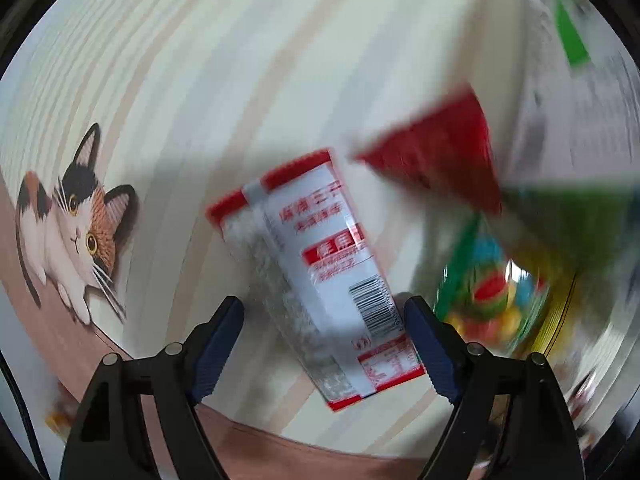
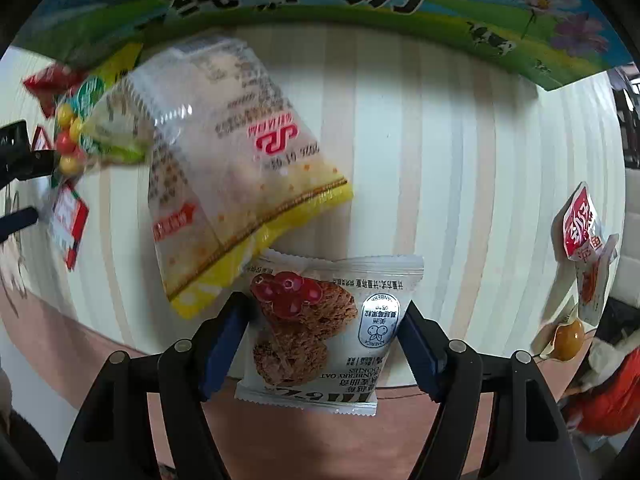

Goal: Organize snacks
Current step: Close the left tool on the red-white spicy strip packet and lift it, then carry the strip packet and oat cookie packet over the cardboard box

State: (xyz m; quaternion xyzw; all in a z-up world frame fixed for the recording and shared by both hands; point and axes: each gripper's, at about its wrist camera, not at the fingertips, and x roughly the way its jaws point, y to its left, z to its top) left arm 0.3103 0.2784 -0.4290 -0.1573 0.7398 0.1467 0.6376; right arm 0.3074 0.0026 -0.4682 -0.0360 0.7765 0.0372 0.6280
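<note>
In the left wrist view my left gripper (image 1: 324, 320) is open around a long red-and-white snack packet (image 1: 316, 268) that lies on the striped mat (image 1: 240, 80); the fingers do not press it. A red packet (image 1: 440, 160) and a colourful candy bag (image 1: 492, 292) lie to its right, blurred. In the right wrist view my right gripper (image 2: 320, 332) is open around a white cranberry oat cookie packet (image 2: 324, 328). A clear-and-yellow cracker packet (image 2: 236, 184) lies just beyond it.
A milk carton box (image 2: 320, 4) stands at the back of the striped mat (image 2: 460, 160). A candy bag (image 2: 80, 120) and red packets lie at the left, small red-and-white packets (image 2: 580, 228) at the right edge. A cat picture (image 1: 76, 220) marks the mat's left.
</note>
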